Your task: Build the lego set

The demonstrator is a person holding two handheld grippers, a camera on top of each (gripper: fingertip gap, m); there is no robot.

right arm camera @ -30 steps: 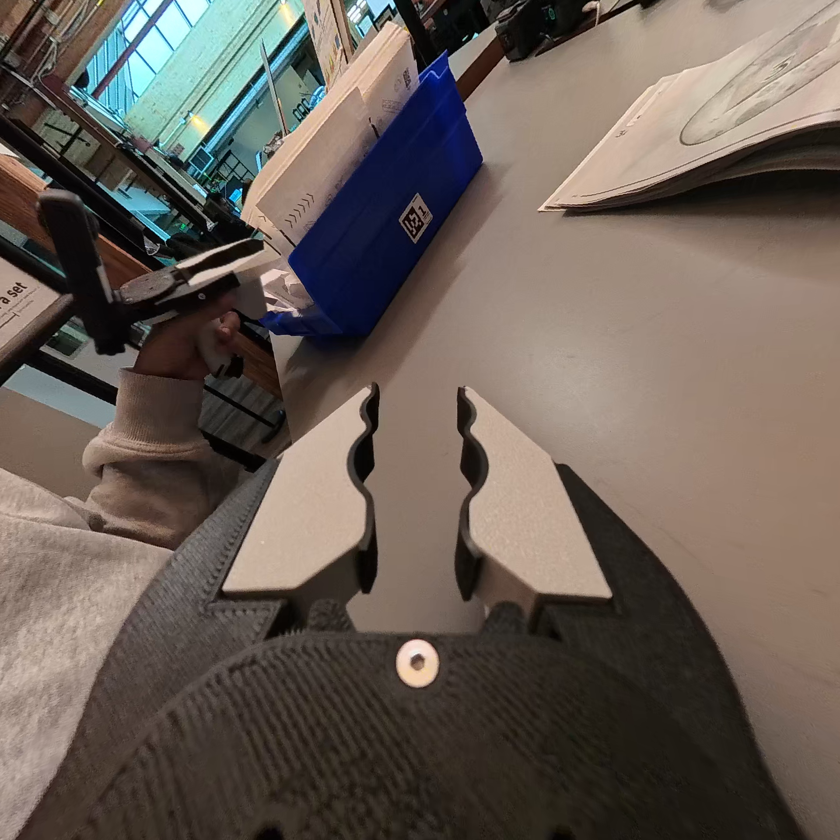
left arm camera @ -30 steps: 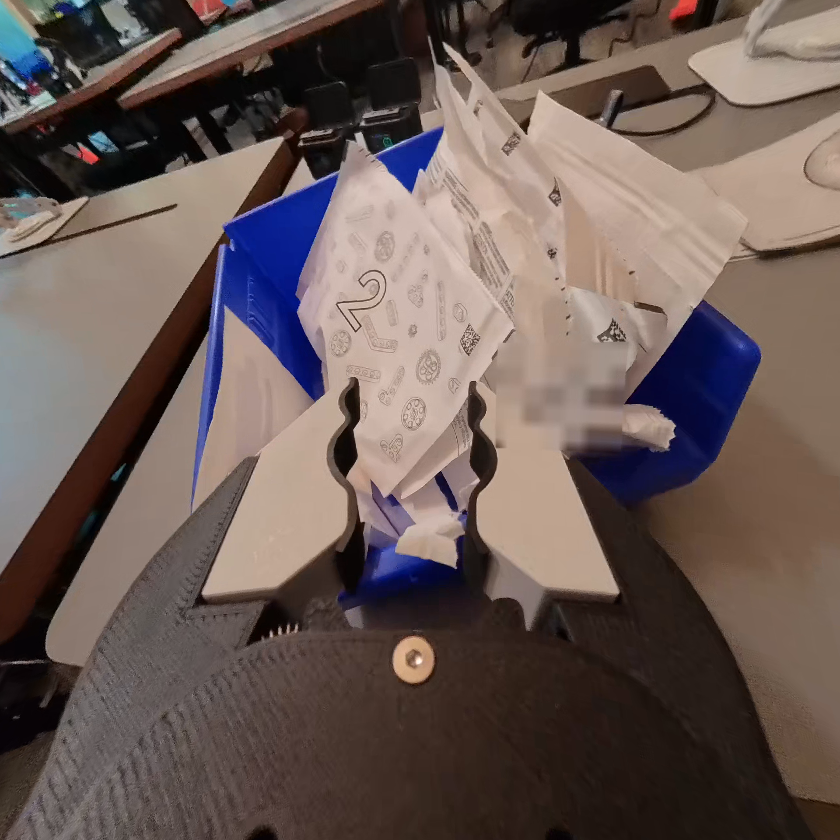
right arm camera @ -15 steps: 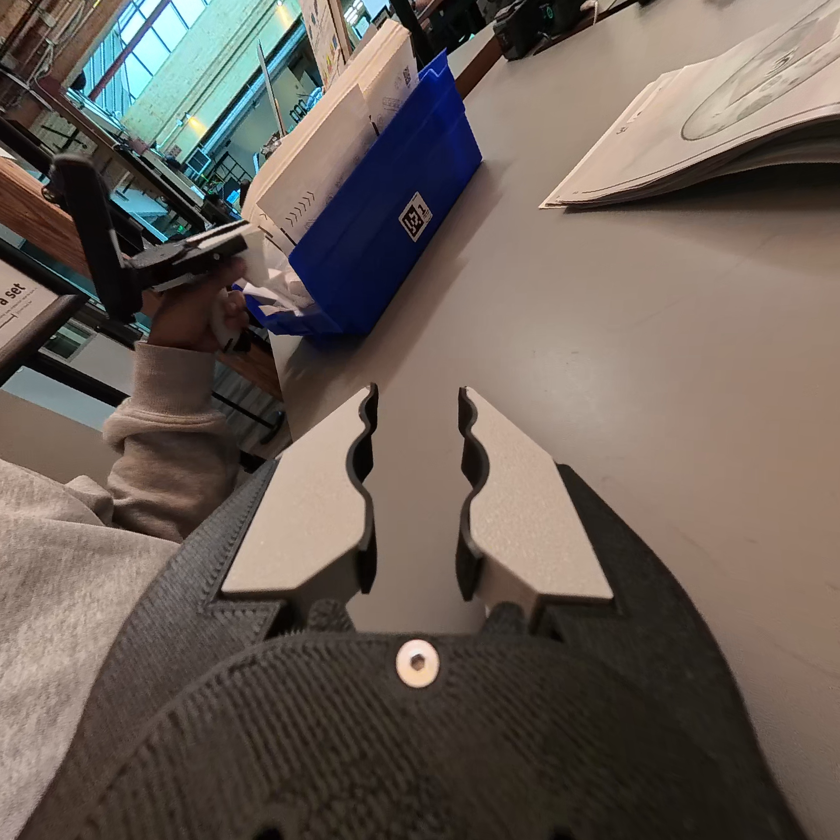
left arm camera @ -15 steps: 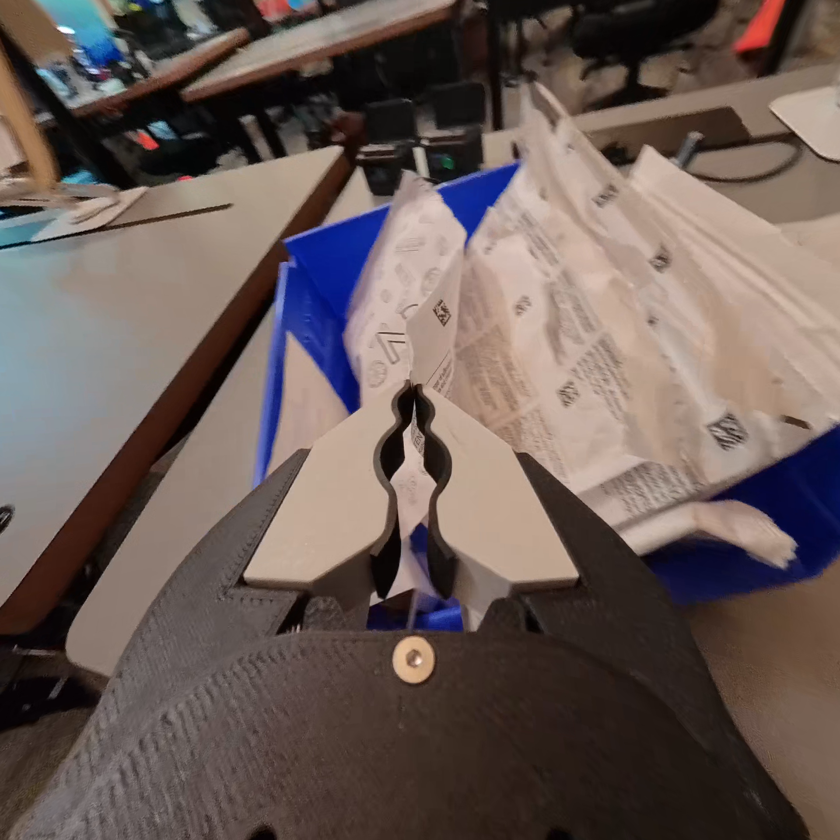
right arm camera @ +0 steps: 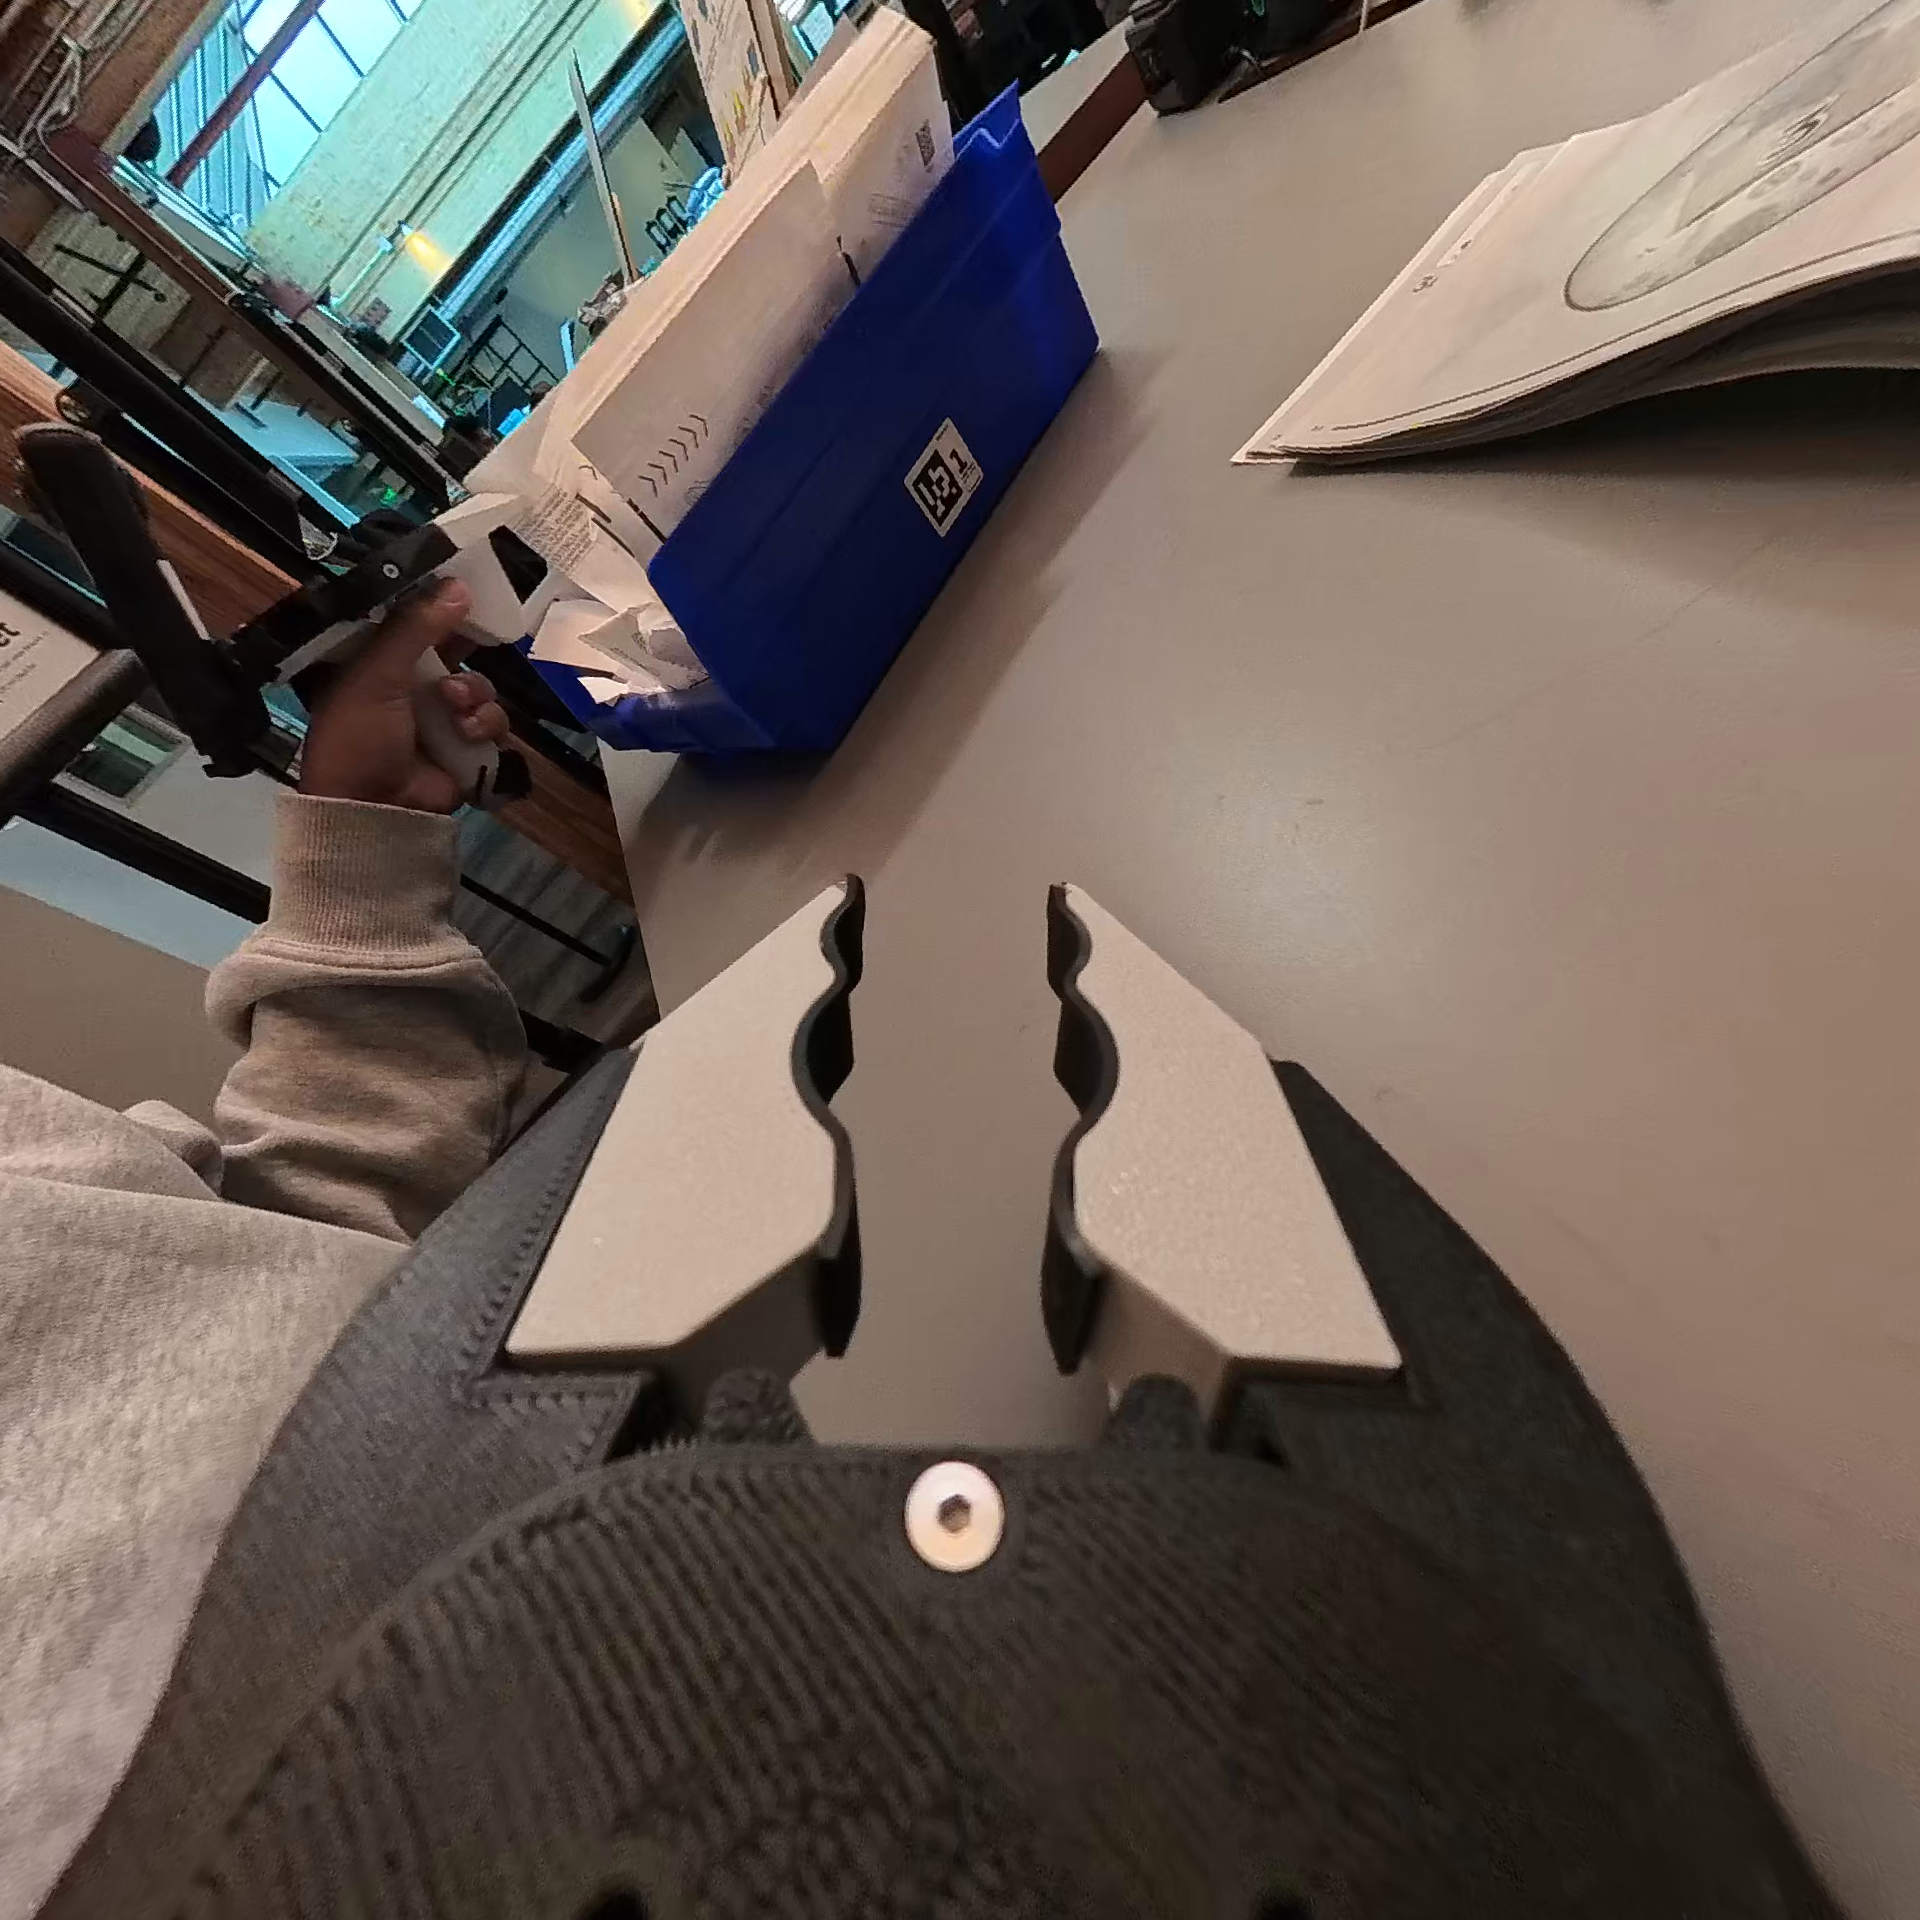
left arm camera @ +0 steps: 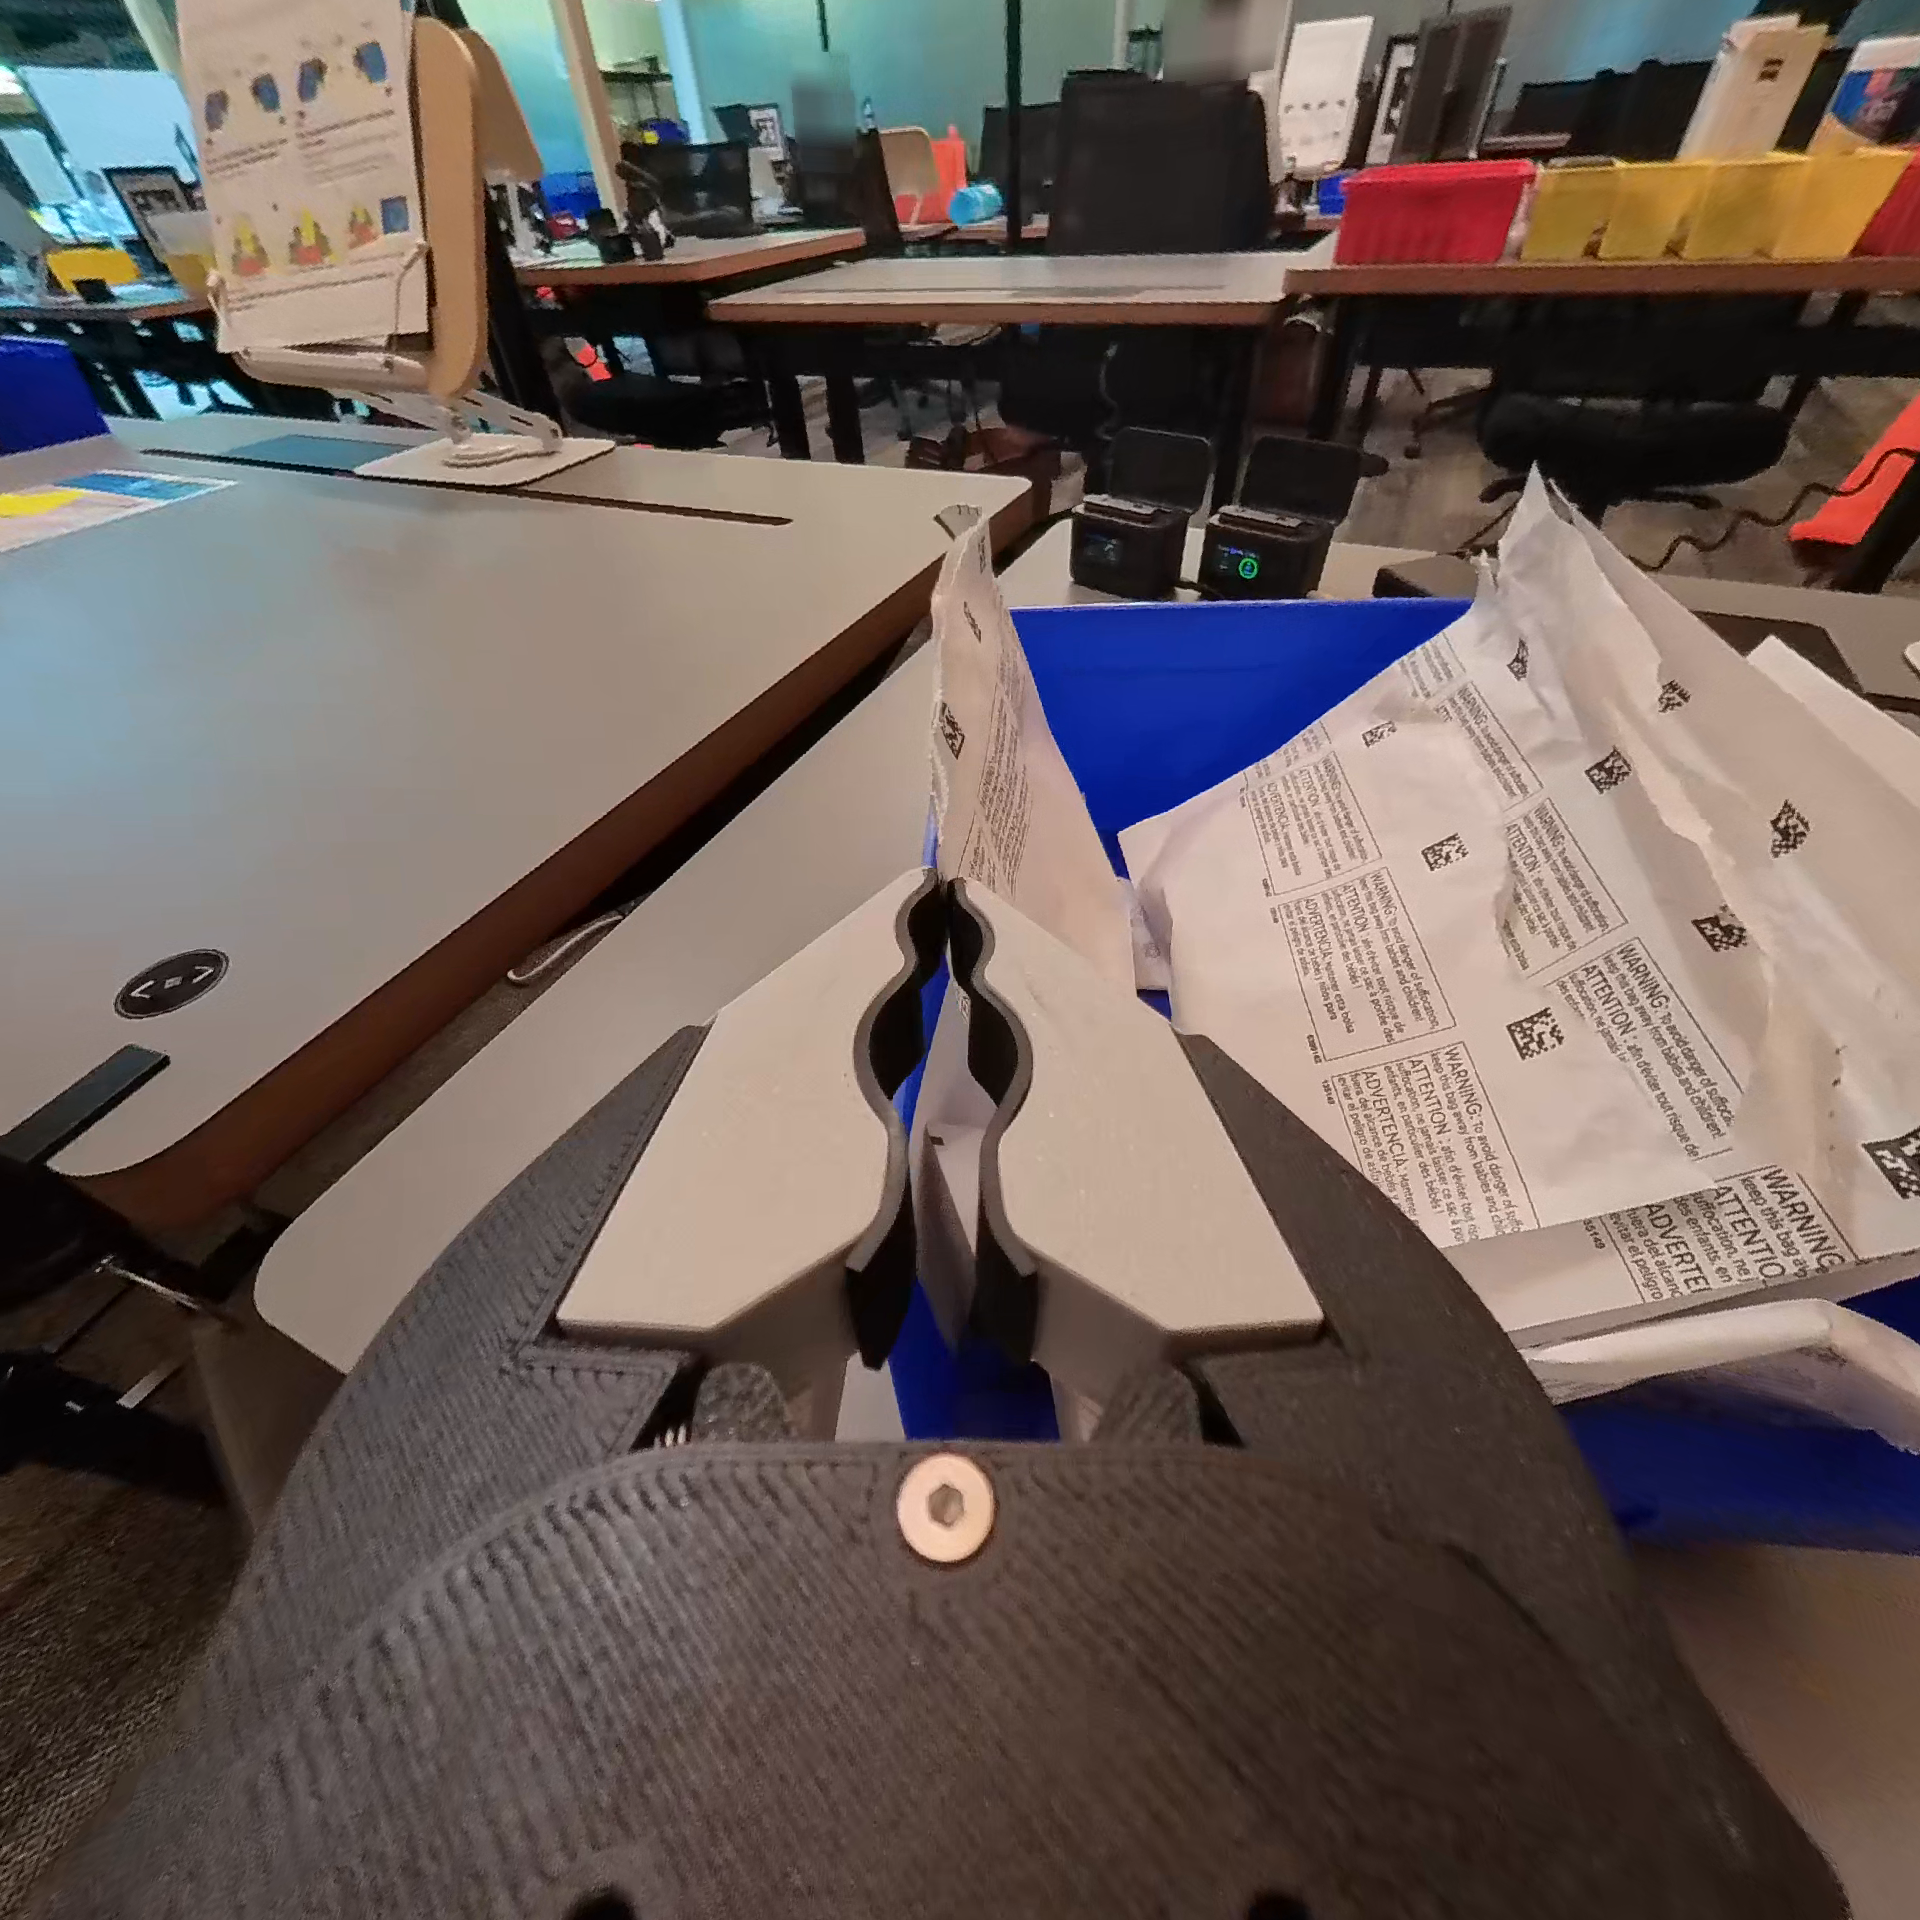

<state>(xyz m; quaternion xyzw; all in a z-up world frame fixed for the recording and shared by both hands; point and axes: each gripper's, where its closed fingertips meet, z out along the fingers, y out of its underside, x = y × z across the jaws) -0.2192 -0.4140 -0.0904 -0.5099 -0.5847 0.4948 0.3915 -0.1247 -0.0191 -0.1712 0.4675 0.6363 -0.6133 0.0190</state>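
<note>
White paper bag (left arm camera: pixel 997 790) pinched in left gripper (left arm camera: pixel 945 896) over blue bin (left arm camera: pixel 1195 707); right gripper (right arm camera: pixel 954 902) parted, empty, right view only.

**Background Furniture and Clutter**

A neighbouring bench (left arm camera: pixel 395 707) is seen at 10 o'clock, with a paper stand (left arm camera: pixel 343 208) set on its far side. Two small black charging cases (left arm camera: pixel 1210 530) are placed at 12 o'clock. Red and yellow bins (left arm camera: pixel 1621 213) are lined up on a distant table at 1 o'clock. Black office chairs (left arm camera: pixel 1621 426) are seen below them.
</note>
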